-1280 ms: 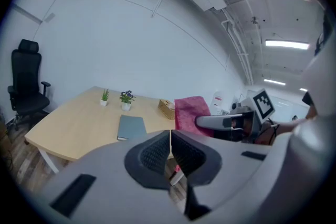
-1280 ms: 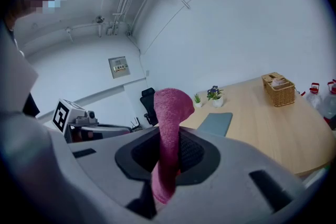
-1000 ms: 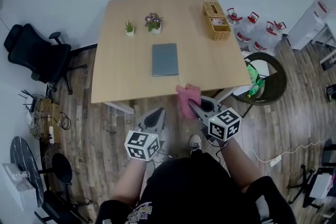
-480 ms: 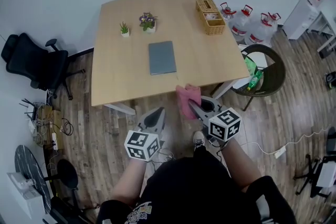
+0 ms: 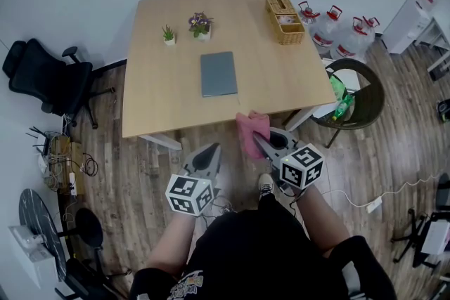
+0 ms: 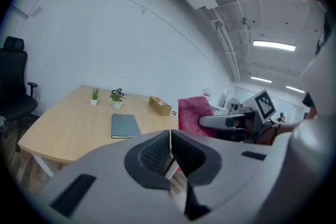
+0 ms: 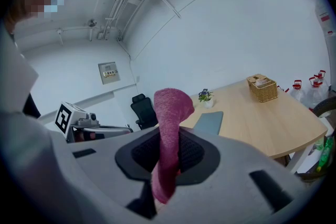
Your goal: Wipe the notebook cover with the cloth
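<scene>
right now the right gripper (image 5: 263, 142) is pinching the pink cloth (image 5: 252, 130) between its jaws, with the fabric sticking up past them, just off the near edge of the table (image 5: 288, 88). the left gripper (image 5: 210, 152) is hovering beside it, jaws pressed together on nothing. the grey notebook (image 5: 219, 74) is lying flat mid-table, well apart from both grippers; any print on its cover is too small to tell. a flowering pot plant (image 5: 200, 25) and a wicker basket (image 5: 285, 19) are sitting behind it. a red label on the white dispenser (image 5: 415, 7) is too small to read.
</scene>
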